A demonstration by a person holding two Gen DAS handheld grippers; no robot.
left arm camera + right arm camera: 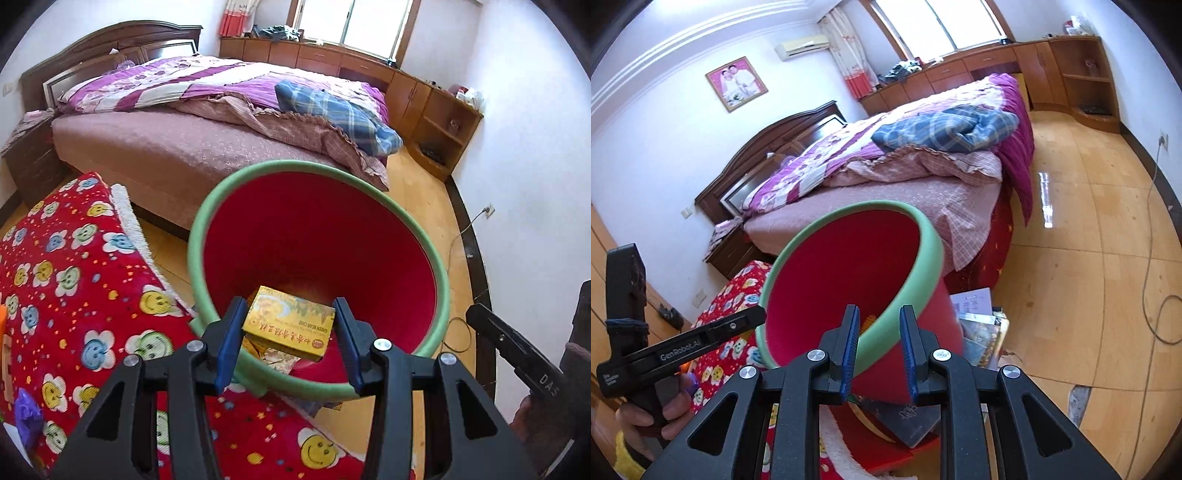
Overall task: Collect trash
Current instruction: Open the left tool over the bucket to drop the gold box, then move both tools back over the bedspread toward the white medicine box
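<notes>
A red trash bin with a green rim (424, 236) is tilted toward me. In the left wrist view my left gripper (290, 325) is over the bin's near rim, its blue pads on either side of a yellow green-bean-cake box (290, 323). More paper trash (275, 356) lies in the bin under the box. In the right wrist view my right gripper (879, 350) is shut on the bin's green rim (882, 332), holding the bin (849, 280) tilted. The left gripper's body (683, 347) shows at the left.
A red smiley-pattern cloth (74, 280) covers a low surface on the left. A bed (184, 140) with a purple quilt and blue plaid blanket stands behind. Books and packets (982, 325) lie on the wooden floor beside the bin. A cable (1156, 280) runs along the floor at right.
</notes>
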